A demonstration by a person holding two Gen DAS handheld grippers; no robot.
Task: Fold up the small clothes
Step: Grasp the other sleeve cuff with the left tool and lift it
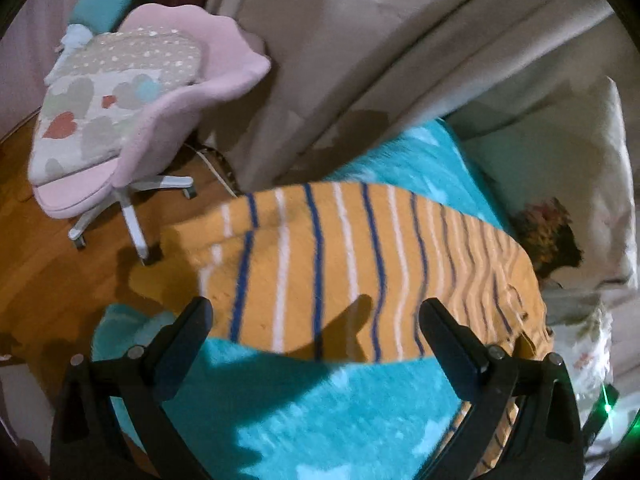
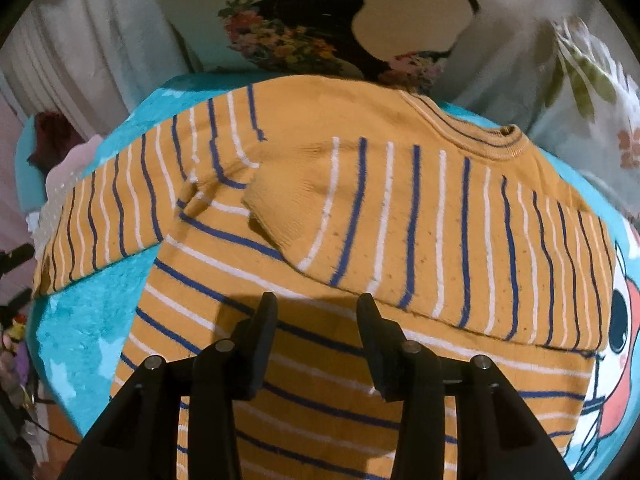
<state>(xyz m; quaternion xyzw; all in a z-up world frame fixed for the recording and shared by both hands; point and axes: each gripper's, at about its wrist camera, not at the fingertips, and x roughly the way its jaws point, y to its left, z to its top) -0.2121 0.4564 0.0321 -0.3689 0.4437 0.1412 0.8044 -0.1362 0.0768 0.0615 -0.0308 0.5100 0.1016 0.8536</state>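
An orange sweater with blue and white stripes (image 2: pixel 400 208) lies on a turquoise blanket (image 2: pixel 84 320). One sleeve (image 2: pixel 360 216) is folded across the body, its cuff (image 2: pixel 276 216) near the middle. The other sleeve (image 1: pixel 340 264) stretches out flat towards the bed's edge in the left wrist view. My right gripper (image 2: pixel 316 300) is open and empty, just above the sweater's body below the folded sleeve. My left gripper (image 1: pixel 316 308) is open and empty, hovering over the near edge of the outstretched sleeve.
A pink swivel chair (image 1: pixel 136 120) with a heart-print cushion stands on the wooden floor (image 1: pixel 48 272) beside the bed. Beige curtains (image 1: pixel 360 60) hang behind. Floral pillows (image 2: pixel 304 36) lie at the head of the bed.
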